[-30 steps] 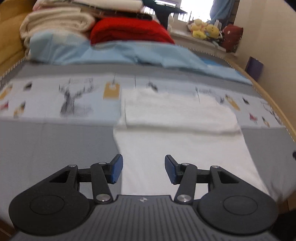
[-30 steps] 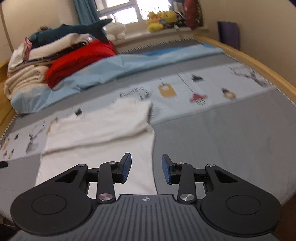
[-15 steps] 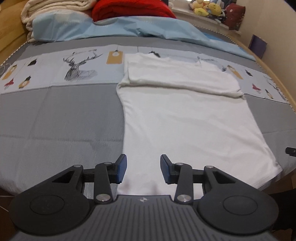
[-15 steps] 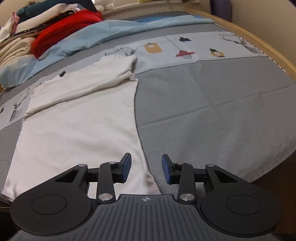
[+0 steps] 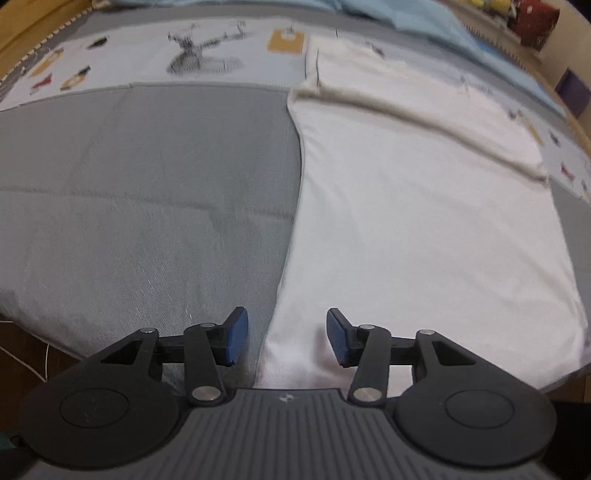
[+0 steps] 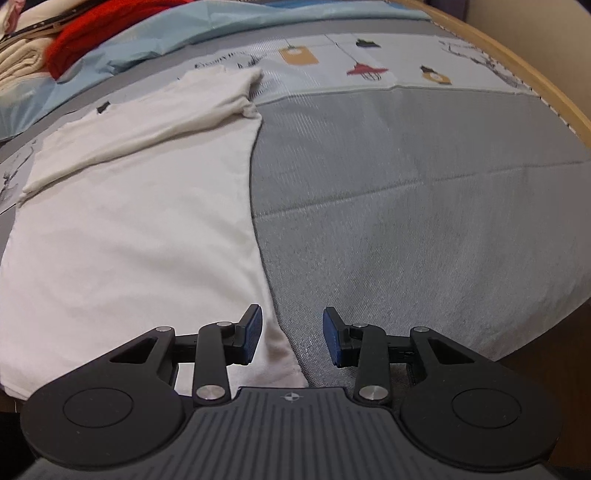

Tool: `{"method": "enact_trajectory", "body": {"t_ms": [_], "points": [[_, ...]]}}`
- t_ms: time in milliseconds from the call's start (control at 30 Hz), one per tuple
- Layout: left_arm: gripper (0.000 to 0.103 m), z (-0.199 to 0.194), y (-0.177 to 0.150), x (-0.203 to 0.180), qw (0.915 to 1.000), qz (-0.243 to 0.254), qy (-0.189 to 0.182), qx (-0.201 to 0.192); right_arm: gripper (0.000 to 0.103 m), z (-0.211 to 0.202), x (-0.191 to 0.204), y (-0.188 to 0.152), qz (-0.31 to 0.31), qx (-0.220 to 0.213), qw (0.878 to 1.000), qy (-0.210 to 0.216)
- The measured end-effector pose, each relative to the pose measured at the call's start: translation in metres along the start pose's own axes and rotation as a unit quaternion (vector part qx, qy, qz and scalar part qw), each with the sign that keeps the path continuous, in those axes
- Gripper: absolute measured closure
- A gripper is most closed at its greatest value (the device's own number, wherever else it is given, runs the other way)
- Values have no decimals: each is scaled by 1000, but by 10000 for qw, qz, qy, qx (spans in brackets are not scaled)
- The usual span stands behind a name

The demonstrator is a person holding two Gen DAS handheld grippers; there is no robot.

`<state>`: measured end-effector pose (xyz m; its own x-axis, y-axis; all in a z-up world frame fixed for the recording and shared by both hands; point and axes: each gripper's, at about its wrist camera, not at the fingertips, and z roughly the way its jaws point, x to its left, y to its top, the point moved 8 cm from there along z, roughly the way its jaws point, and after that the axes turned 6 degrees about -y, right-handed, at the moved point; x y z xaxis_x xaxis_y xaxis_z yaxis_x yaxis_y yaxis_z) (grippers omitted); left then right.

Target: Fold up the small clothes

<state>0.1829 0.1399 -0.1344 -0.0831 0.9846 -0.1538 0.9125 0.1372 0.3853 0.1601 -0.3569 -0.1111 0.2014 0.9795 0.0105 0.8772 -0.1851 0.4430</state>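
One fold looks done at 12 o'clock: you have the white shirt (image 5: 424, 221) flat on the bed (image 5: 147, 184). Left tool (image 5: 284, 336), jaws just widening, and right tool (image 6: 291, 336) gape empty over its bottom corners.

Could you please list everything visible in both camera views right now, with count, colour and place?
T-shirt: one, white, flat on the bed, far part folded over, near hem at the bed's near edge.
Bed cover: one, grey with a pale printed band, under the T-shirt.
Sheet: one, light blue, rumpled along the far side.
Red fabric: one, top left of the right view, on the pile.
Cream blankets: folded pile, far left.
Bed frame: wooden, curved rim on the right.
Left gripper: black with blue pads, open over the T-shirt's near left corner; jaws just opened wider.
Right gripper: same, open over the near right corner.
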Motion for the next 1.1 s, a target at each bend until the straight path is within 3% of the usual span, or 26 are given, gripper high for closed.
{"method": "enact_trajectory", "body": {"t_ms": [100, 333, 500, 600, 633, 667, 733, 900, 967, 1100], "points": [[48, 8, -4, -3, 9998, 125, 58, 163, 65, 7, 1, -3, -79, 143, 9998, -101], [48, 21, -8, 2, 9994, -89, 26, 337, 64, 20, -4, -8, -99, 402, 9990, -189], [50, 29, -13, -5, 9988, 143, 128, 460, 64, 22, -3, -10, -185, 444, 9987, -163], [63, 28, -12, -7, 9990, 161, 74, 422, 64, 22, -3, -10, -197, 437, 9988, -127], [73, 26, -12, -8, 9991, 145, 31, 394, 67, 22, -4, -10, -183, 420, 9989, -112], [83, 25, -10, -9, 9992, 132, -10, 377, 79, 21, -4, -10, -154, 405, 9990, -60], [86, 22, -9, -11, 9994, 100, -95, 302, 97, 20, -1, -8, -118, 369, 9992, 131], [84, 16, -2, -12, 9993, -123, -304, 149, 98, 14, 1, -6, -123, 258, 9993, 238], [64, 18, -3, -11, 9989, -231, -333, 232, 97, 16, -1, -6, -45, 363, 9989, 287], [62, 23, -10, -15, 9988, -28, -187, 454, 96, 17, -2, -8, -5, 476, 9985, 258]]}}
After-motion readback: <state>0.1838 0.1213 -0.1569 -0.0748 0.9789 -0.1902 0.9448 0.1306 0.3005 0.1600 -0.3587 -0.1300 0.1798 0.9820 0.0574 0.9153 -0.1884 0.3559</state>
